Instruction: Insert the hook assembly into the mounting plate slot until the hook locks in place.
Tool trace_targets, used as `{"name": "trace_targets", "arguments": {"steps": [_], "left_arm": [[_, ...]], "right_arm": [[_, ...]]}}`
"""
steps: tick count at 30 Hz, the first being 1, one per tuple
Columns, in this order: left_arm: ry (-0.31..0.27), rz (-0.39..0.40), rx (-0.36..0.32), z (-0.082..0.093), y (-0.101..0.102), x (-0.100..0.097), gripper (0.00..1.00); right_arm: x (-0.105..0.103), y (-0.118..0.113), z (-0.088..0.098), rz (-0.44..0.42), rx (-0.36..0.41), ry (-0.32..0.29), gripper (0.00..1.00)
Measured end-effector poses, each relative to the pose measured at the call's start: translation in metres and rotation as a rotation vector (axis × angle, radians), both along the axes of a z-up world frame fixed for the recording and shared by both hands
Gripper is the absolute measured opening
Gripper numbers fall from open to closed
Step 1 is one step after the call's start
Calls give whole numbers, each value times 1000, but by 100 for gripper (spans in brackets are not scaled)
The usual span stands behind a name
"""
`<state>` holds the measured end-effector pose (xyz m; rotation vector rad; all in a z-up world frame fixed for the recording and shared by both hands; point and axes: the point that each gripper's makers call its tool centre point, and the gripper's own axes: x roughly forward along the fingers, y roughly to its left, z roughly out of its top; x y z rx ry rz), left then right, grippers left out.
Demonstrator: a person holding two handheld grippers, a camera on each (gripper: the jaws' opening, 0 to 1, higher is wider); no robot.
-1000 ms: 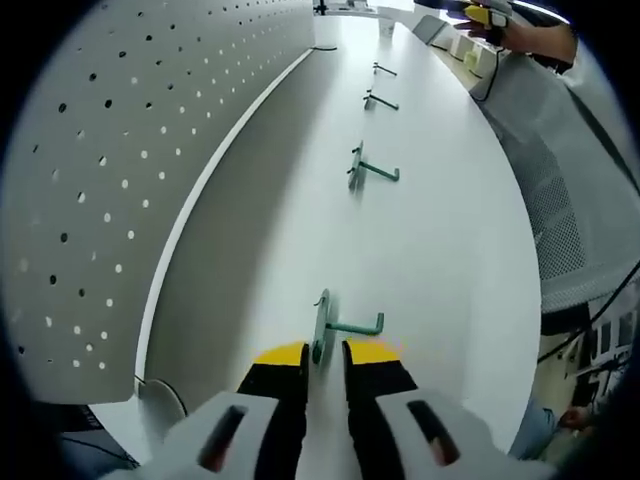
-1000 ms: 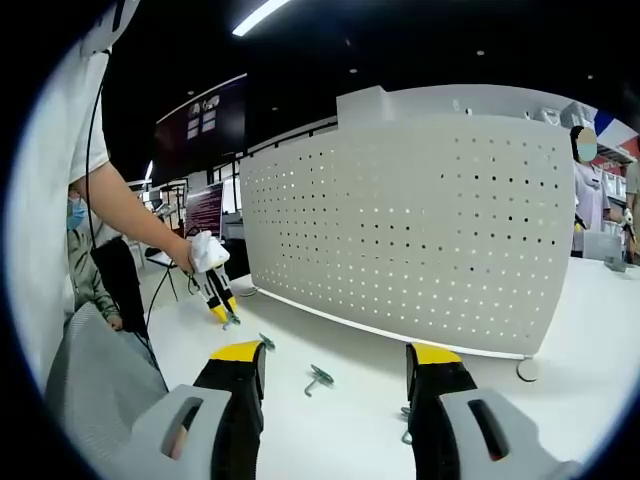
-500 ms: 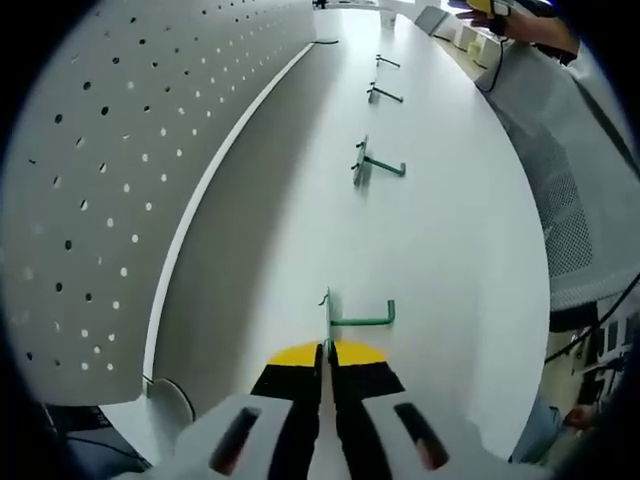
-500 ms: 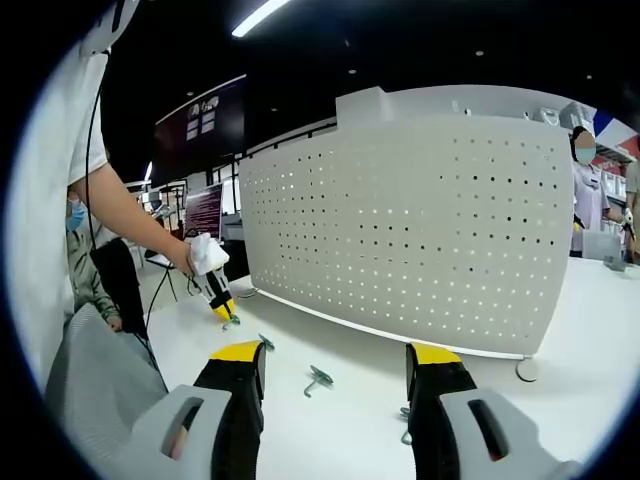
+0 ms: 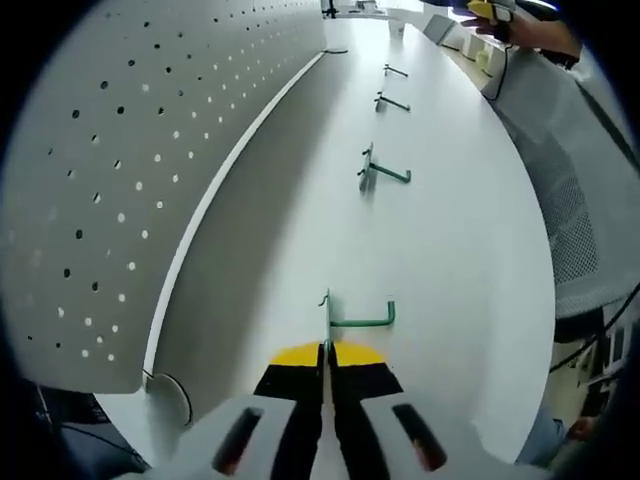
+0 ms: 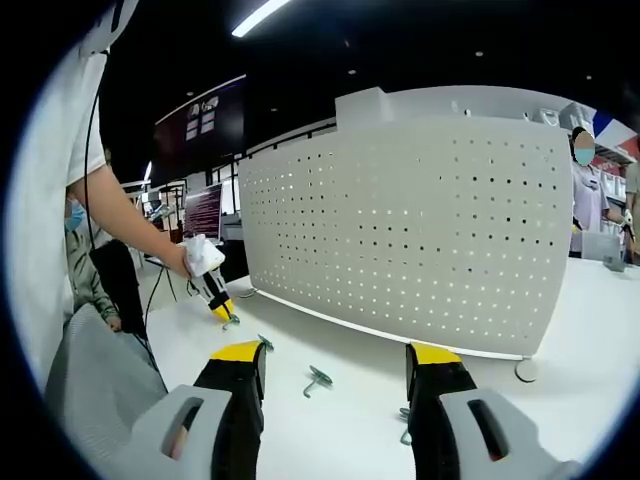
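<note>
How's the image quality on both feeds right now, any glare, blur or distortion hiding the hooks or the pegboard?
Left gripper view: sharp and evenly lit; fisheye bends the pegboard and table; the gripped hook is crisp, while farther hooks shrink with distance. Right gripper view: dark ceiling with one bright light strip, the pegboard clear, hooks small, mild blur at the edges.

A large indoor lab or showroom hall. Ahead of the right gripper stands a white perforated panel [image 6: 420, 240] on a long white table [image 6: 330, 420], under a dark ceiling with a strip light [image 6: 258, 15]; wall display screens [image 6: 205, 205] sit far left.
</note>
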<state>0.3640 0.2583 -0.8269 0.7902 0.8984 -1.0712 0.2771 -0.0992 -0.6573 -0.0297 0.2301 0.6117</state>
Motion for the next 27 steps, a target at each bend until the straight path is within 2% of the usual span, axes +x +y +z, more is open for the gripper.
{"name": "trace_targets", "arguments": {"steps": [13, 18, 27], "left_arm": [[-43, 78, -79, 5, -1, 3, 1], [-58, 115, -127, 13, -4, 4, 1], [-129, 170, -235, 38, -20, 11, 1]], "right_arm": [[0, 0, 2, -3, 5, -4, 55], [1, -1, 2, -6, 9, -8, 55], [3, 2, 6, -4, 26, -15, 55]]}}
